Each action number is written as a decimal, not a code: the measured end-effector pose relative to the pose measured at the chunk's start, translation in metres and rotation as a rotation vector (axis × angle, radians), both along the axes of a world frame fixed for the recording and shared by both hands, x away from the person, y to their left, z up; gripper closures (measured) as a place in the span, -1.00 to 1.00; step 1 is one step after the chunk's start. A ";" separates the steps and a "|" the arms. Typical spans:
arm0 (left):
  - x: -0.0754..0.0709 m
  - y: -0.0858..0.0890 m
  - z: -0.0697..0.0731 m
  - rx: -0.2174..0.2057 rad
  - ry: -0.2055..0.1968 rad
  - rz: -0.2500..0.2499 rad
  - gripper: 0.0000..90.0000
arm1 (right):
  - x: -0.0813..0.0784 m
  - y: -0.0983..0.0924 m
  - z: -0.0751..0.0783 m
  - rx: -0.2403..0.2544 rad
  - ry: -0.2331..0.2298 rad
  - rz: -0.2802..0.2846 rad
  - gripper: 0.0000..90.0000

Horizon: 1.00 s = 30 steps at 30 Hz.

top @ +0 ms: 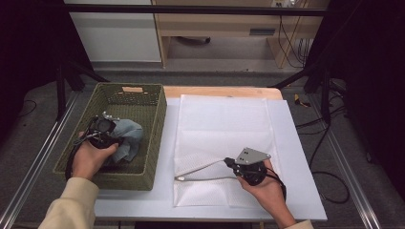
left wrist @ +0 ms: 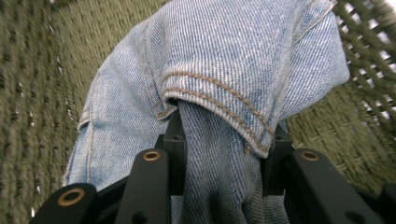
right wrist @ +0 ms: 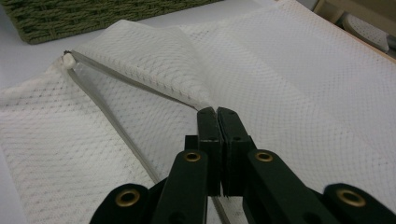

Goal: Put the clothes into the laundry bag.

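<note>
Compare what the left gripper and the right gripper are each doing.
The left gripper clamps bunched blue denim inside the green woven basket; the right gripper pinches the zipper edge of the white mesh bag flat on the table. Left jaws stand wider apart; right jaws are nearly together. Both hold fabric.

Jeans (top: 128,138) in the basket (top: 154,143) — left of the mesh bag (top: 219,129).
</note>
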State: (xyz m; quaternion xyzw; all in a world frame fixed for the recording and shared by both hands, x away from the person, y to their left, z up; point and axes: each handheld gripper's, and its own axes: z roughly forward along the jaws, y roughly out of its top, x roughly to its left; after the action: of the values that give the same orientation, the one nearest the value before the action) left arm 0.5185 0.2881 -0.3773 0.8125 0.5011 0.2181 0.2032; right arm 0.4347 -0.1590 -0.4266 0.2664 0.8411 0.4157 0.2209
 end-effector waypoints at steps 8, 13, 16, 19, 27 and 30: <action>-0.015 -0.007 0.019 -0.027 -0.075 -0.032 0.42 | -0.001 0.002 -0.001 0.006 0.005 0.001 0.98; -0.021 -0.007 0.027 -0.057 -0.119 -0.033 0.42 | -0.001 0.002 -0.002 -0.001 0.006 0.004 0.98; -0.022 -0.007 0.030 -0.065 -0.134 -0.029 0.42 | -0.001 0.002 -0.001 -0.004 0.004 0.003 0.98; -0.025 -0.009 0.032 -0.059 -0.140 -0.032 0.42 | -0.001 0.002 -0.001 0.000 0.004 0.001 0.98; -0.035 -0.008 0.048 -0.065 -0.180 -0.037 0.42 | -0.002 0.003 -0.006 -0.009 0.014 0.000 0.98; -0.039 -0.004 0.057 -0.079 -0.202 -0.032 0.42 | -0.002 0.002 -0.007 -0.007 0.024 -0.007 0.98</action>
State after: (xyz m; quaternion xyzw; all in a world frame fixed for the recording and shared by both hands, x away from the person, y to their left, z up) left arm 0.4795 0.2846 -0.3203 0.7855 0.4735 0.2755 0.2880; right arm 0.4329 -0.1567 -0.4339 0.2735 0.8442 0.4086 0.2133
